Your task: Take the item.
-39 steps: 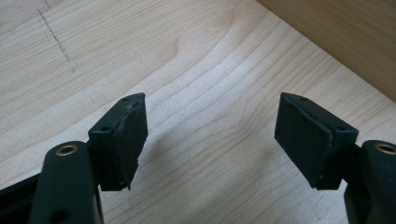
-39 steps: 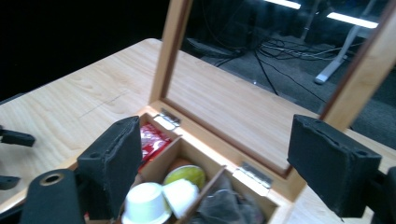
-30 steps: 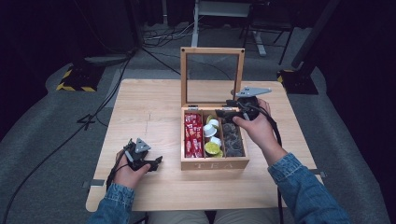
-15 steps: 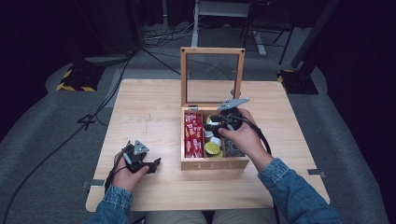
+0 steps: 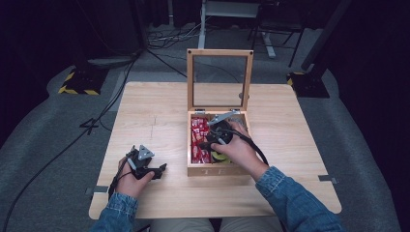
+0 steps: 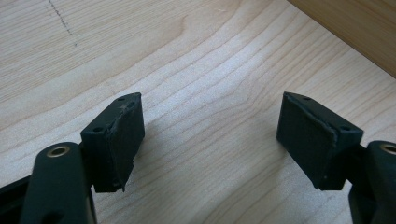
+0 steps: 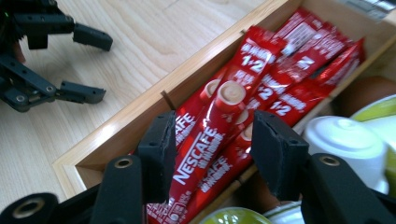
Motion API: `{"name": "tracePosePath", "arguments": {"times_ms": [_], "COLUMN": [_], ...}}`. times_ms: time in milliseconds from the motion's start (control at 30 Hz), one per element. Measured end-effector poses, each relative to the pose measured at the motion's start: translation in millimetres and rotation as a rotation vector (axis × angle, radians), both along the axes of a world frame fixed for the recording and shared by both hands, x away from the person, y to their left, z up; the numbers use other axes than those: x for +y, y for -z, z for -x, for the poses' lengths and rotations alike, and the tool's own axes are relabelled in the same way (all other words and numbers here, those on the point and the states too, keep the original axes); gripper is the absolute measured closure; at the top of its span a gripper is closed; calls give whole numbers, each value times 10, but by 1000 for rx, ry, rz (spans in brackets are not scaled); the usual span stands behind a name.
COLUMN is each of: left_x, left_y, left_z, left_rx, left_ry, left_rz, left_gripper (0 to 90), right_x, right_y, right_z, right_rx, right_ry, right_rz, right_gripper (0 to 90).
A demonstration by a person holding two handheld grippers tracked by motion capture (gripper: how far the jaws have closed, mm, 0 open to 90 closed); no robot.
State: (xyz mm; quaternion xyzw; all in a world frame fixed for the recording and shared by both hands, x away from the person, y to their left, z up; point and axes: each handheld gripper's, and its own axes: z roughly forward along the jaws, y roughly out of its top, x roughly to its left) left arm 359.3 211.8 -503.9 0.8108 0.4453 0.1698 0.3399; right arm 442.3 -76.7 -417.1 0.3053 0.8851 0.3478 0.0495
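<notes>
Red Nescafé coffee-stick sachets [image 7: 219, 135] are packed lengthwise in the left compartment of a light wooden box [image 5: 212, 169], which stands on a pale wooden table [image 5: 154, 116] with its glass-paned lid [image 5: 220, 79] raised upright at the back. In the right gripper view, one topmost sachet, printed with a coffee cup and white lettering, is seen lying between the two black jaws of the right gripper [image 7: 211, 140]. These jaws have just been closing and are now set partly apart on either side of that sachet; whether the pads already press on it cannot be told. In the high view the right gripper [image 5: 211, 140] is lowered into the box over the red sachets [image 5: 198, 140], held by a hand in a blue denim sleeve [image 5: 290, 203]. Beside the sachets, in the next compartment, white-lidded portion cups [image 7: 348, 140] and yellow-green lidded cups [image 7: 378, 109] are stored.

The left gripper [image 5: 157, 170] is rested on the table, well to the left of the box, near the front edge. In the left gripper view its jaws [image 6: 210, 135] are spread wide with nothing but bare wood grain between them. It is also seen in the right gripper view, at the upper left [image 7: 95, 70], its jaws likewise apart.
</notes>
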Motion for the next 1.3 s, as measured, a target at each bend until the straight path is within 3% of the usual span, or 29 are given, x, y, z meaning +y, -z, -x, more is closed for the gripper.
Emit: {"name": "tracePosePath", "arguments": {"times_ms": [467,667,833,1300], "left_x": [-1,-1,0,0], "left_y": [0,-1,-1,-1], "left_z": [1,1,1,1], "left_rx": [0,0,-1,0], "left_ry": [0,0,1,0], "left_rz": [0,-2,-2,-2], "left_gripper": [236,236,236,236], "right_x": [207,242,237,229], "right_y": [133,160,134,23], "right_z": [47,77,94,146], "right_rx": [-41,-22,27,14], "right_ry": [11,40,53,53], "right_rz": [97,111,63,-12], "right_gripper": [520,627,812,828]}}
